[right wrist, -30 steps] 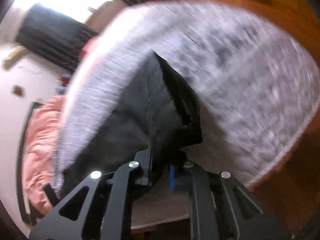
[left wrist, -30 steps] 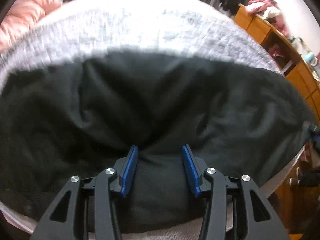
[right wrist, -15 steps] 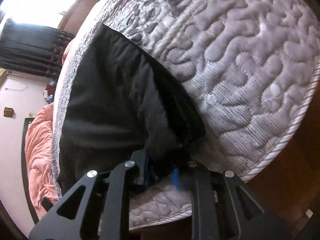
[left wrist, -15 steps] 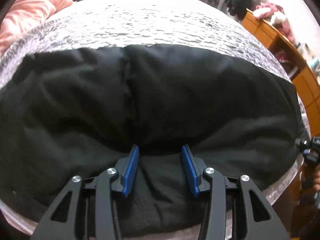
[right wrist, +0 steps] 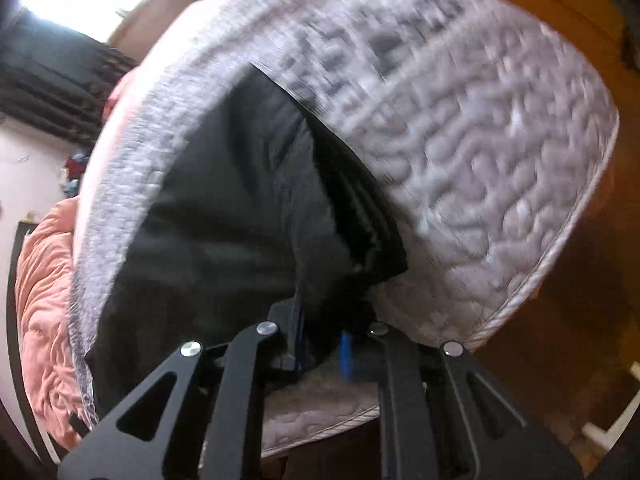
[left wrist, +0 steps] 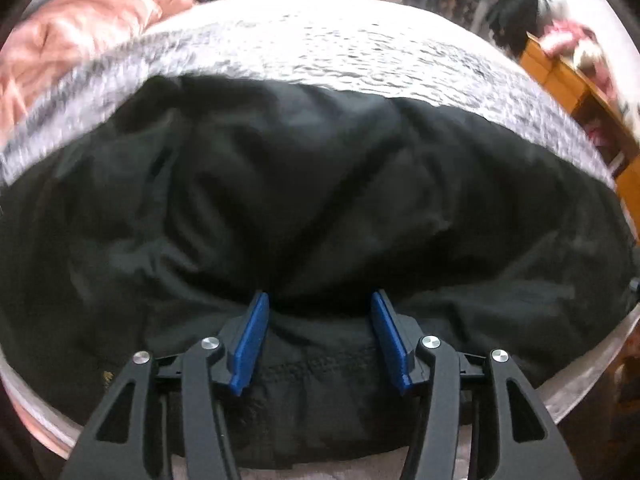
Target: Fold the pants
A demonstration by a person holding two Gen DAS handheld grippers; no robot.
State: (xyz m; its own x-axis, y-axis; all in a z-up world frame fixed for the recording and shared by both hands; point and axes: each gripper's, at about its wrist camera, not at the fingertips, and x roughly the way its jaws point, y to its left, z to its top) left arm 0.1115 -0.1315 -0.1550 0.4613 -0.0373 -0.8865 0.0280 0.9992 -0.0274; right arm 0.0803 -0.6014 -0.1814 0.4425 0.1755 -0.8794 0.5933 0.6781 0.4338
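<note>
Left tool (left wrist: pixel 320 304) spread wide over black fabric pants (left wrist: pixel 304 200); right tool (right wrist: pixel 324 340) pinches their blurred edge on the quilted grey mattress (right wrist: pixel 480 184).

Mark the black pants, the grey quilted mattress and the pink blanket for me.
Black fabric pants (left wrist: pixel 320 200): left wrist view, middle of the spread cloth.
Grey quilted mattress (right wrist: pixel 500 160): right wrist view, bare top surface right of the pants.
Pink crumpled blanket (left wrist: pixel 72 32): left wrist view, its bunched folds at upper left.

Home bedroom: grey quilted mattress (left wrist: pixel 360 48), crumpled pink blanket (left wrist: pixel 80 28), dark window curtains (right wrist: pixel 52 80), orange wooden shelving (left wrist: pixel 580 92).
</note>
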